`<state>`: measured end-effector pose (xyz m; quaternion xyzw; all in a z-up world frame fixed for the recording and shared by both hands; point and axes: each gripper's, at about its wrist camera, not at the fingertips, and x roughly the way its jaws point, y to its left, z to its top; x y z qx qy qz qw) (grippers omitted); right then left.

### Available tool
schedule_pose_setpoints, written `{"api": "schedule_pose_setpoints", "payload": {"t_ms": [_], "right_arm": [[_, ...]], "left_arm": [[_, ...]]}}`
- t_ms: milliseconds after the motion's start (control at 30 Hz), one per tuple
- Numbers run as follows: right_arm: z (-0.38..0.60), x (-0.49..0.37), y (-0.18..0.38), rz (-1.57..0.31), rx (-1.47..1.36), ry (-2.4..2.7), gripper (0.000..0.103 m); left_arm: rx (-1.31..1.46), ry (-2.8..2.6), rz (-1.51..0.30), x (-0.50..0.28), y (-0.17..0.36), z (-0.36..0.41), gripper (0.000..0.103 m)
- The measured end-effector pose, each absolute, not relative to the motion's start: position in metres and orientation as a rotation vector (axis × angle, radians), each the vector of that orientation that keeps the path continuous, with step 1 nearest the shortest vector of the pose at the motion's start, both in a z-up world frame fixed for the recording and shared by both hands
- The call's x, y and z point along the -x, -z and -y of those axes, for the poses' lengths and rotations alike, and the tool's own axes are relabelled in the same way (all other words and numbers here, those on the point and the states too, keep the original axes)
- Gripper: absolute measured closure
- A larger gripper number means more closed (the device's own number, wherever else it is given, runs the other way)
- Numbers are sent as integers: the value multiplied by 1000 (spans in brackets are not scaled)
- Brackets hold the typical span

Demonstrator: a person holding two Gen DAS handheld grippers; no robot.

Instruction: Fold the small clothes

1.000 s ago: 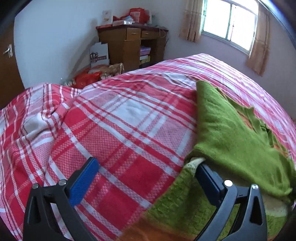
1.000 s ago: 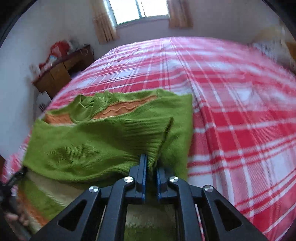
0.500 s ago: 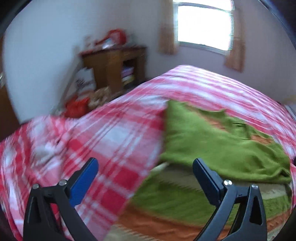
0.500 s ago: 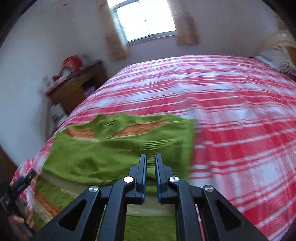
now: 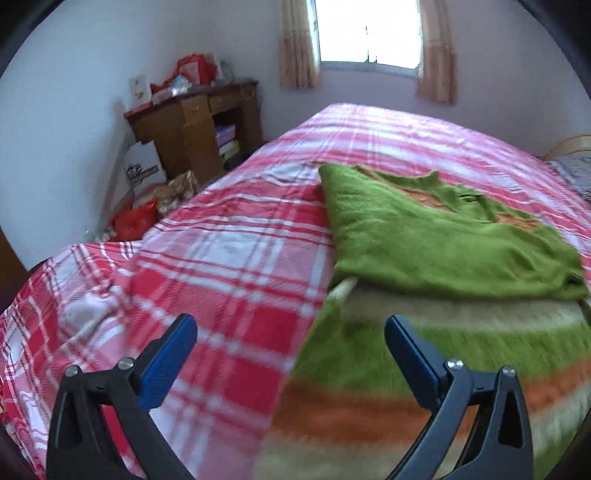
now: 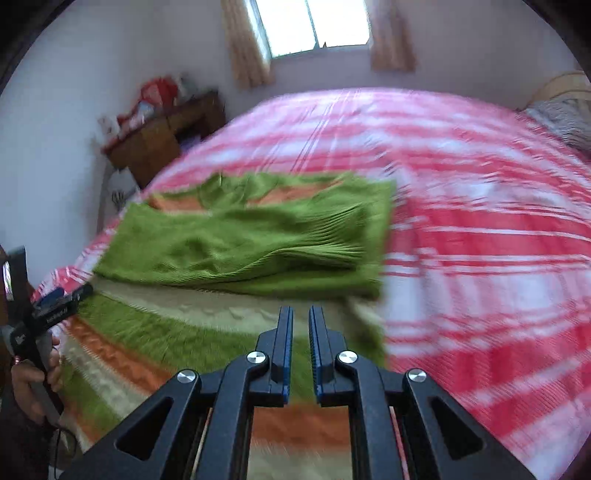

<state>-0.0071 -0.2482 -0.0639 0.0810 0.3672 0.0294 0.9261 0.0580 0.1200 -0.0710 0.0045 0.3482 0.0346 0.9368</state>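
A small green knit sweater with orange and cream stripes (image 5: 436,236) (image 6: 236,243) lies on the red plaid bed, its sleeves folded across the body. My left gripper (image 5: 291,332) is open and empty, above the sweater's near left edge. My right gripper (image 6: 301,314) has its jaws nearly together with a narrow gap and nothing between them, held above the striped lower part of the sweater. The left gripper also shows at the left edge of the right wrist view (image 6: 59,299), held by a hand.
The red and white plaid bedspread (image 5: 236,258) (image 6: 480,221) covers the whole bed. A wooden desk (image 5: 199,122) with clutter on top stands by the far wall, bags on the floor beside it. A window with curtains (image 6: 314,26) is behind the bed.
My right gripper let go of the sleeve it was shut on and pulled back and up. My left gripper also lifted and drew back from the sweater's edge, staying open.
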Motion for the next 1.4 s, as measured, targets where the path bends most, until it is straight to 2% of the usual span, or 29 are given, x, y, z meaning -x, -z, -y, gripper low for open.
{"api": "schedule_pose_setpoints", "payload": {"t_ms": [133,267,333,367,400,433,467,667,867,967,1000,1233,1400], "right_arm": [[275,87,27,-649,-190,-47,94],[288,152,12,-673,-179,-56,94],[295,174,17,-711,-227,-75,89],[298,186,25,-735,-261,-85,71],[299,192,30,-743,-283,-98,44],[298,200,39,-756,-317,-121,35],[295,205,48,-774,-339,-142,32],[259,219,95,-914,-340,-232,32],[238,218,129,-981,-313,-215,39],[230,217,130,-1026,-320,-267,60],[227,217,132,-1040,-318,-274,61],[206,217,148,-1104,-302,-296,61],[227,217,159,-1081,-495,-321,61]], "left_arm": [[25,71,-662,-15,60,-133,0],[62,200,-656,19,56,-141,0],[65,217,-654,31,53,-140,0],[58,217,-654,35,53,-137,0],[42,212,-661,39,53,-133,0],[25,212,-667,41,52,-131,0],[0,209,-673,43,52,-127,0],[-98,178,-666,61,56,-104,0],[-91,179,-649,77,52,-108,0],[-106,184,-635,83,52,-112,0],[-118,183,-630,85,53,-112,0],[-202,124,-638,83,58,-104,0],[-217,117,-661,81,64,-100,0]]}}
